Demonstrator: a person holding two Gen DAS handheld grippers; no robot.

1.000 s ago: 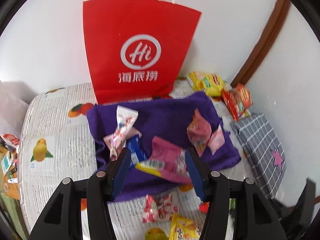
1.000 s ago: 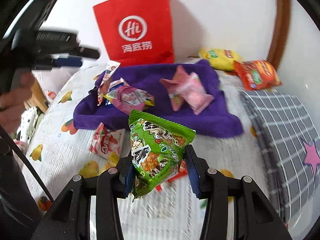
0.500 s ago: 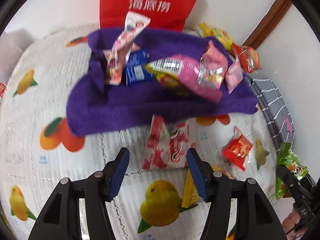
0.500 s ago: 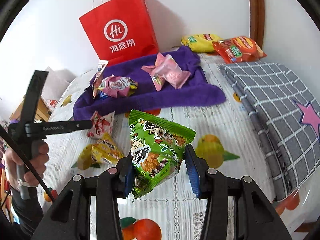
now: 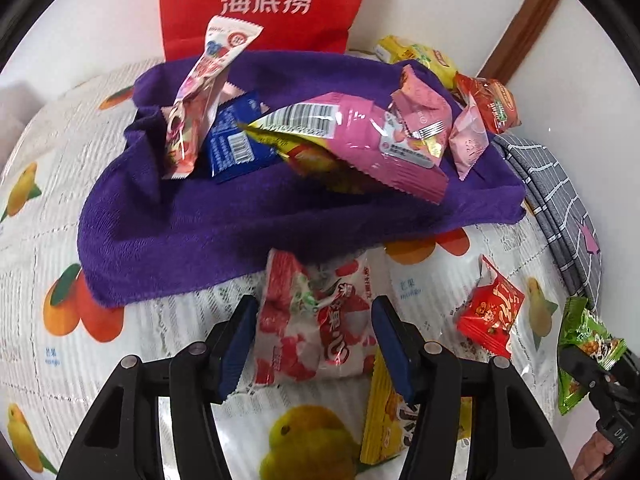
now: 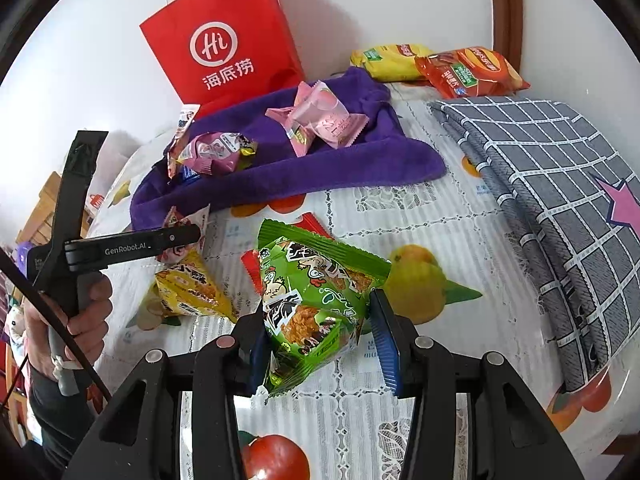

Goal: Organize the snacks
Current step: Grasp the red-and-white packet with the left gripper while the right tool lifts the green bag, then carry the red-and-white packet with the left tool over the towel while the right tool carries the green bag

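Note:
My left gripper (image 5: 314,338) points down at a red-and-white snack packet (image 5: 316,320) lying on the fruit-print tablecloth, just in front of the purple towel (image 5: 200,232). Its jaws are closing with the packet between the blue pads, and no firm press shows. My right gripper (image 6: 316,344) is shut on a green snack packet (image 6: 316,300), held upright above the cloth. Pink packets (image 5: 360,140) and a blue one (image 5: 232,144) lie on the towel. In the right wrist view the left gripper (image 6: 120,246) hovers low at the left, held by a hand.
A red paper bag (image 6: 224,40) stands against the wall behind the towel. A yellow packet (image 5: 384,412) and a small red packet (image 5: 492,316) lie beside the left gripper. A folded grey checked cloth (image 6: 560,184) fills the right side, with yellow (image 6: 392,62) and orange (image 6: 468,72) chip bags behind it.
The left gripper has come down from over the towel to the red-and-white packet in front of it, and its jaws have narrowed. The right gripper has shifted a little, still holding the green packet.

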